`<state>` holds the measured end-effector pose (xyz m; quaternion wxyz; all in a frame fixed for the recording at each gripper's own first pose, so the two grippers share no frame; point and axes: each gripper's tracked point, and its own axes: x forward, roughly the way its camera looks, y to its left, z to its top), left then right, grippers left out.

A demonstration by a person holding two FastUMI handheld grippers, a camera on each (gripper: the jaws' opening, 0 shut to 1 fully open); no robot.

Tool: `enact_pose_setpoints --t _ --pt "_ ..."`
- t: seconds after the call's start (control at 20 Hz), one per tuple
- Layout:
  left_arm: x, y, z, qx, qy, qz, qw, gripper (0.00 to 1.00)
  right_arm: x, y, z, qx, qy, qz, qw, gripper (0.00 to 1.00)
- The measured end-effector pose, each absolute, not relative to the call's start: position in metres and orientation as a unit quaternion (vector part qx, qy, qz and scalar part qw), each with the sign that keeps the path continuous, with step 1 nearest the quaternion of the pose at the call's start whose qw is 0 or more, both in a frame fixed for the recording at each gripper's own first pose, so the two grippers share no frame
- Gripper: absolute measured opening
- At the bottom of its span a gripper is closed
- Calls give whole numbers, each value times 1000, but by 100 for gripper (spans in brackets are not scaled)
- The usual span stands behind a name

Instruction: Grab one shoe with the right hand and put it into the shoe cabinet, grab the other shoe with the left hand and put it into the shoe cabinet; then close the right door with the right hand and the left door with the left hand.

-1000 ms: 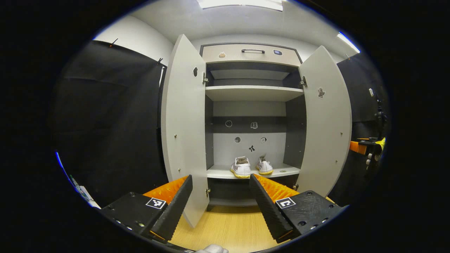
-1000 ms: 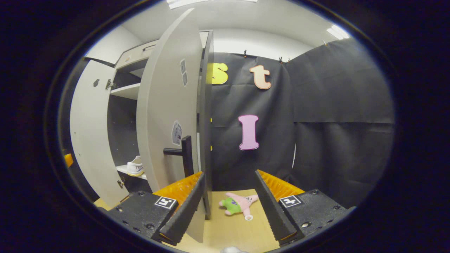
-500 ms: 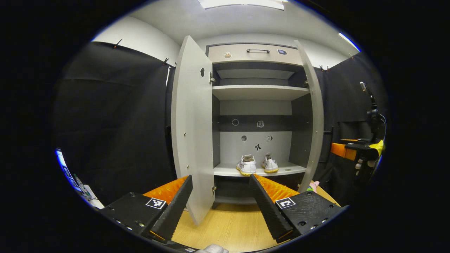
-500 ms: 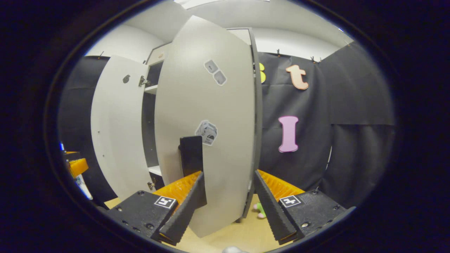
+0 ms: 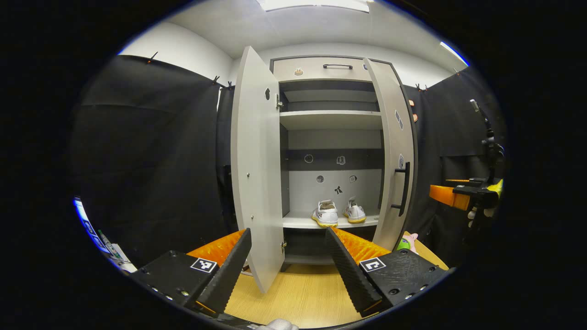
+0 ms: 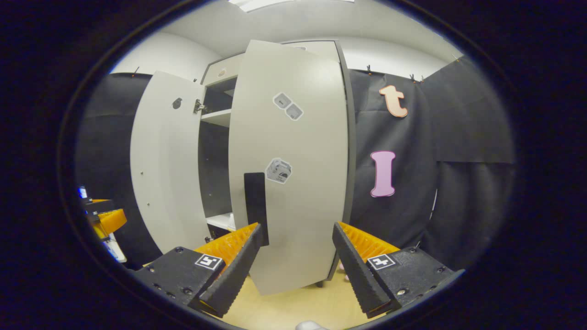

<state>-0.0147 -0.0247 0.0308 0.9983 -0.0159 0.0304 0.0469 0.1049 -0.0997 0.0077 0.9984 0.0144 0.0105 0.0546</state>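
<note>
Both grippers, left [image 5: 288,266] and right [image 6: 297,261], we hold level with jaws spread and empty. From the left gripper view, two shoes [image 5: 338,213] sit on the cabinet's bottom shelf [image 5: 298,222]; from the right gripper view, the right door [image 6: 293,165] stands half-closed.

The left gripper view is looking straight into the shoe cabinet [image 5: 330,137] from a little way back, low over the floor [image 5: 298,293]. The right gripper view is facing the cabinet's right door [image 6: 293,160] closely from outside; both are sharing the left door [image 5: 257,174].
</note>
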Motion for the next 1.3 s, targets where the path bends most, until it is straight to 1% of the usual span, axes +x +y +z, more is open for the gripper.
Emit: enact_pose_setpoints --t 0.3,0.6,0.65,0.7,0.8,0.85,1.0,1.15,1.2,1.3 --pt "-6 19 27 -6 25 43 999 96 48 -99 -12 19 25 17 999 100" --pt "22 104 22 13 17 77 997 96 -7 -79 -40 24 51 -19 998 100" --pt "29 118 23 14 10 83 996 100 -15 -75 -44 25 57 -26 998 100" --pt "36 131 23 17 12 87 996 96 -22 -72 -48 25 61 -32 997 100" --pt "53 160 16 23 18 105 994 96 -33 -68 -54 21 70 -45 996 99" --pt "62 170 14 20 18 109 994 96 -38 -66 -57 22 74 -48 996 100" --pt "87 183 7 17 22 113 993 97 -47 -60 -63 25 84 -50 995 100" --pt "104 176 16 13 6 103 995 97 -50 -65 -59 25 81 -56 995 100" --pt "104 176 17 14 8 108 994 97 -51 -68 -59 27 79 -56 995 100" --pt "104 172 16 8 6 104 994 90 -53 -73 -58 29 76 -55 995 100"
